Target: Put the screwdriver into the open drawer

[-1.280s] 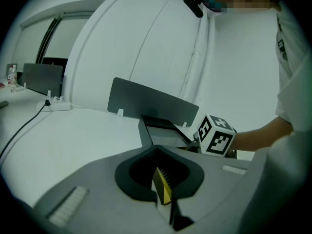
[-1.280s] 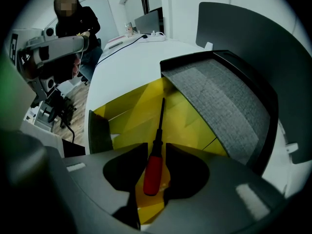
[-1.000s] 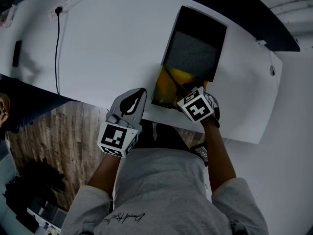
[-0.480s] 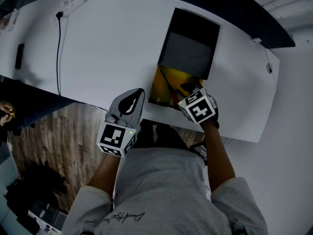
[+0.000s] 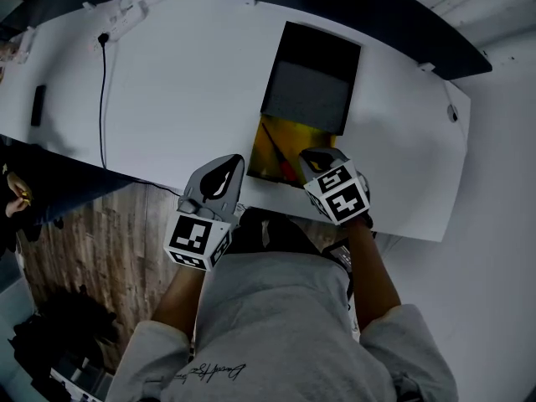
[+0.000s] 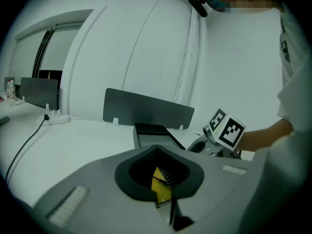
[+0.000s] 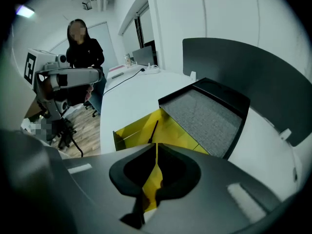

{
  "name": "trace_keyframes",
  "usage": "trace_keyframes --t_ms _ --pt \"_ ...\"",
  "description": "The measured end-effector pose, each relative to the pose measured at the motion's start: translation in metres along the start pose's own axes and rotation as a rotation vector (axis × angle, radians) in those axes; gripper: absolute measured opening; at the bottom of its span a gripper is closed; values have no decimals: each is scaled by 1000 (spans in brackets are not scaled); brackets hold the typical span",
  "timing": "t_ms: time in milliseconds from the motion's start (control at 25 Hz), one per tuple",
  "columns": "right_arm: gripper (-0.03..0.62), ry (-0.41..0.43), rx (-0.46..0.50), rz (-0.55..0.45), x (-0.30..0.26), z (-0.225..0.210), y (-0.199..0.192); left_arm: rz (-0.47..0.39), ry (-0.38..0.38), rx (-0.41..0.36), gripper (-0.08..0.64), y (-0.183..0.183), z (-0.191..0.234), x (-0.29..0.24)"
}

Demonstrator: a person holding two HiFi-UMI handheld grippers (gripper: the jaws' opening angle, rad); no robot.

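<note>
A black box (image 5: 311, 78) stands on the white table (image 5: 184, 90) with its yellow drawer (image 5: 270, 145) pulled open toward me. The thin dark screwdriver (image 5: 287, 166) lies inside the drawer, also seen in the right gripper view as the screwdriver (image 7: 153, 130). My right gripper (image 5: 311, 154) hovers over the drawer's near end. Its jaws have just been closing, and they meet with nothing between them (image 7: 156, 147). My left gripper (image 5: 237, 161) hangs at the table's near edge, left of the drawer, shut and empty (image 6: 157, 151).
A power strip (image 5: 126, 11) and its black cable (image 5: 102, 74) lie at the table's far left, with a small black object (image 5: 38, 105) near the left edge. A dark divider panel (image 6: 146, 108) stands behind the box. A person (image 7: 84, 52) stands beyond the table's end.
My right gripper has lifted out of the drawer and its jaws have closed. The screwdriver stays lying in the drawer. The left gripper has risen slightly.
</note>
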State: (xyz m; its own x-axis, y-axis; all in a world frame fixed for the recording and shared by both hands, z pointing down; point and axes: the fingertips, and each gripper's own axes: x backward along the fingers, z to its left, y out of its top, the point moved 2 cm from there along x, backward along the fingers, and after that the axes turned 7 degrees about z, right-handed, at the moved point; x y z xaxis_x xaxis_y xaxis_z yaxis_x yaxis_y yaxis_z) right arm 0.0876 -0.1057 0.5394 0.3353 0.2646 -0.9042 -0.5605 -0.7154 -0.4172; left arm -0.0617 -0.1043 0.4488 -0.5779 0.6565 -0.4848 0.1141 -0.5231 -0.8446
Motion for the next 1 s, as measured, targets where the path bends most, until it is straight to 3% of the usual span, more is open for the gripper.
trace_keyframes --t_ms 280,720,1000 --pt "14 29 -10 -113 34 11 7 10 -10 -10 -2 8 -16 5" --pt "14 52 -15 -348 104 26 22 -21 -19 -100 0 34 -44 20" --pt "14 24 -36 -446 130 26 25 -31 -23 -121 0 38 -55 33"
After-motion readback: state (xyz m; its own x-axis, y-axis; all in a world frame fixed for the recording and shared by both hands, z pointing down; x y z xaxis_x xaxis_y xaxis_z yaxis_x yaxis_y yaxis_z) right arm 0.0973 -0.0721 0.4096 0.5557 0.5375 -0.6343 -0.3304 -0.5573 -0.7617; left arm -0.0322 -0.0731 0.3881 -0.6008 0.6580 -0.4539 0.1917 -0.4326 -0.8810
